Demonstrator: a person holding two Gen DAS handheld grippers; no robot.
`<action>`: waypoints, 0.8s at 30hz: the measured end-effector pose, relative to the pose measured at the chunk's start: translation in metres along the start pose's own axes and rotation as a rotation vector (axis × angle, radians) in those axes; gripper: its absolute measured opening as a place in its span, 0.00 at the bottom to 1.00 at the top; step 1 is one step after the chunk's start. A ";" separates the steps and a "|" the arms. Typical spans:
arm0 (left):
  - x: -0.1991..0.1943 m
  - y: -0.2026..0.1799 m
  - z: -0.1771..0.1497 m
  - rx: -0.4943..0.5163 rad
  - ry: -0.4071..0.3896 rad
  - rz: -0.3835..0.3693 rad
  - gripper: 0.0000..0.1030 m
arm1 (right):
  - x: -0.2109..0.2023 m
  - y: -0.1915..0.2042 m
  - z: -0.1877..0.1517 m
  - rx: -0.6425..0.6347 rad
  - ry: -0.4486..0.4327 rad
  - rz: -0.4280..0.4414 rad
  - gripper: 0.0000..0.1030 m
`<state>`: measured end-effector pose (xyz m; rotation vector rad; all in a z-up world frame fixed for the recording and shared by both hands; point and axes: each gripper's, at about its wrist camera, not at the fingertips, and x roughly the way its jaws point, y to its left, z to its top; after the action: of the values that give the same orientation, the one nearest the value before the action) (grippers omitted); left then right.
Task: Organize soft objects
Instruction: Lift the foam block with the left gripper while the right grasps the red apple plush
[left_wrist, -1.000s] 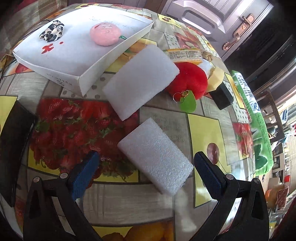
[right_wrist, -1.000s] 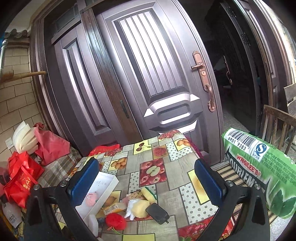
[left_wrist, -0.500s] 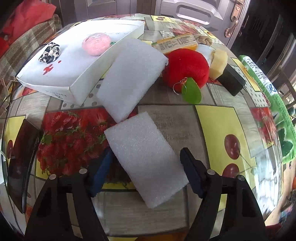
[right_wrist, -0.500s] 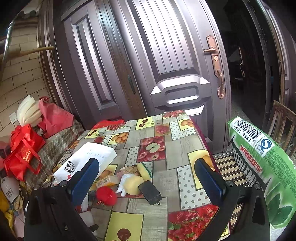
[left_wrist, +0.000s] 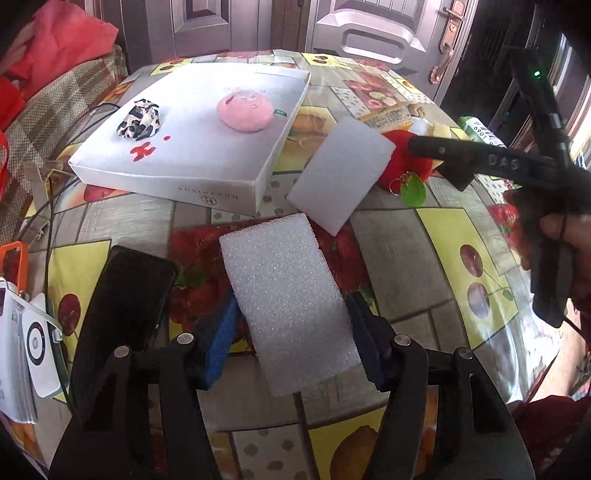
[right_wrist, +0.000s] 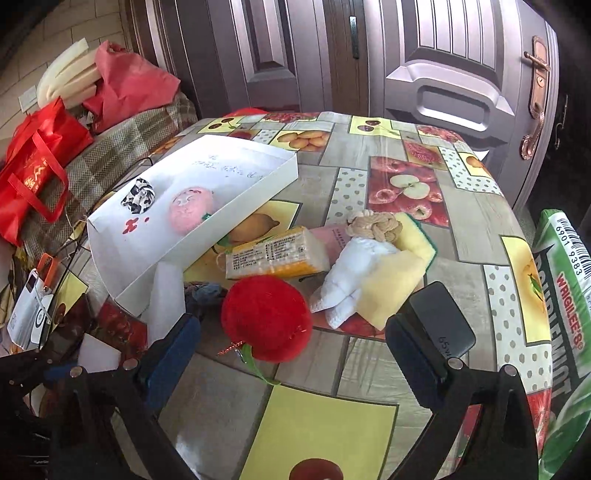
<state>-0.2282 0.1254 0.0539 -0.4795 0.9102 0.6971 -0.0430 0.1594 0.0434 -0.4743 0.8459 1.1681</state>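
I count two white foam blocks: one (left_wrist: 291, 306) at lower centre of the left wrist view, a second (left_wrist: 341, 173) above and right of it. One white box (left_wrist: 207, 184) at upper left holds two things: one pink plush (left_wrist: 245, 112) and one black-and-white scrunchie (left_wrist: 139, 120). On the bench (right_wrist: 325, 413) I see one red plush (right_wrist: 266, 317), one white towel (right_wrist: 351, 280), one knotted rope ball (right_wrist: 375, 225) and one wrapped packet (right_wrist: 277, 254).

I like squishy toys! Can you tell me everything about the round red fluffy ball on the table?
The red ball looks like a soft plush apple with fuzzy fabric. A green leaf and a small metal ring hang from it. It lies on the fruit-patterned table, near the white foam pad and a wrapped packet. It sits between the open right gripper's fingers, apparently untouched.
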 end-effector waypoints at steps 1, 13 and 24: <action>-0.006 0.004 0.003 -0.003 -0.015 -0.006 0.58 | 0.008 0.002 0.001 0.015 0.016 -0.003 0.94; -0.067 0.024 0.048 -0.002 -0.207 -0.028 0.58 | 0.008 -0.001 -0.011 0.129 0.055 0.015 0.56; -0.156 0.050 0.105 -0.025 -0.479 0.047 0.58 | -0.120 -0.018 0.017 0.202 -0.285 0.057 0.56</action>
<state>-0.2727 0.1746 0.2366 -0.2932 0.4637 0.8226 -0.0376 0.0930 0.1463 -0.1143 0.7235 1.1555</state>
